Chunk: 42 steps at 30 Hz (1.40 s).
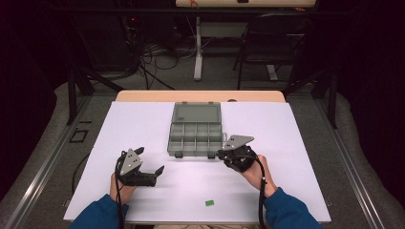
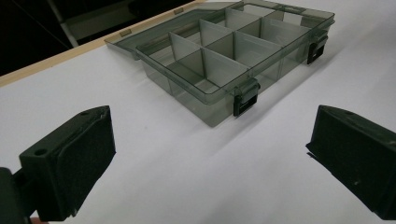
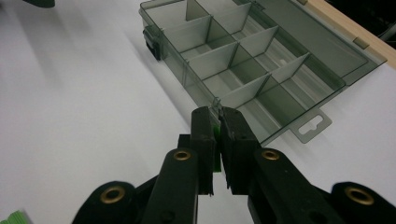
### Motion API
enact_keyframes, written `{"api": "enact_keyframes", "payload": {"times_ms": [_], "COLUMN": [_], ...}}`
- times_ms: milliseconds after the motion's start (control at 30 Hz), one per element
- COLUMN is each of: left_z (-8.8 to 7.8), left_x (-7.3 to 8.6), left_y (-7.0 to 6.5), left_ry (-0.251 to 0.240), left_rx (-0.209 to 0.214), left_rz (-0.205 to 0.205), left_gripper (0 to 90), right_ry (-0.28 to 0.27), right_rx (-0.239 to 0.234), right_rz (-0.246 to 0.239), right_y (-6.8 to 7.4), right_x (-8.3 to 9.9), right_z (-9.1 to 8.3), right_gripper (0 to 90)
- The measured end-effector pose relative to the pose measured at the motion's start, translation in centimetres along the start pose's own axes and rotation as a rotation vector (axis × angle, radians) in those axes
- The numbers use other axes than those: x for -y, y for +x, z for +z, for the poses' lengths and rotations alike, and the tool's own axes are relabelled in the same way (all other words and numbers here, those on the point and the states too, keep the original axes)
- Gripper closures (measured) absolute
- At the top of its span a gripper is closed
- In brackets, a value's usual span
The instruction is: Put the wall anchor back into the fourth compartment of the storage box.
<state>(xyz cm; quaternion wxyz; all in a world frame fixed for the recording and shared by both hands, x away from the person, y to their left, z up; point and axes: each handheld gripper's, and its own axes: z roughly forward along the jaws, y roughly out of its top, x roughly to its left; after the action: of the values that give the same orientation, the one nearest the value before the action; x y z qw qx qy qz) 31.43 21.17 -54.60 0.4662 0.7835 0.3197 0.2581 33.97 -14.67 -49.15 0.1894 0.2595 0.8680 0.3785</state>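
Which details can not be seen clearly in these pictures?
- Small green piece in the right gripper: the right gripper view shows a sliver between shut jaws; its shape is hidden.
- Translucent grey plastic compartment box: in the high view, the right gripper covers its near right corner.

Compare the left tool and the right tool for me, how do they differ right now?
The left tool has its jaws wide apart with nothing between them, while the right tool is shut on a small green piece. The left tool sits back from the open compartment box, with bare white table between; the right tool is at the box's near right corner. Both are black two-jaw tools, each held in one hand over the table.
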Motion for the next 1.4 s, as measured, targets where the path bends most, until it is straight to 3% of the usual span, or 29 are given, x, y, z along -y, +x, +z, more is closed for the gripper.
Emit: {"api": "enact_keyframes", "payload": {"times_ms": [500,1400], "left_z": [0.0,-0.2], "left_x": [0.0,-0.1], "left_y": [0.0,-0.1], "left_ry": [0.002,-0.014], "left_rx": [0.004,-0.013], "left_rz": [-0.001,-0.003], "left_gripper": [0.1,0.1], "right_ry": [0.0,0.032], "right_rx": [0.02,0.046], "right_rz": [-0.023,-0.01], "right_y": [-1.2,-3.6], "right_x": [-1.9,-4.2], "right_z": [0.6,1.9], "right_gripper": [83.8,83.9]}}
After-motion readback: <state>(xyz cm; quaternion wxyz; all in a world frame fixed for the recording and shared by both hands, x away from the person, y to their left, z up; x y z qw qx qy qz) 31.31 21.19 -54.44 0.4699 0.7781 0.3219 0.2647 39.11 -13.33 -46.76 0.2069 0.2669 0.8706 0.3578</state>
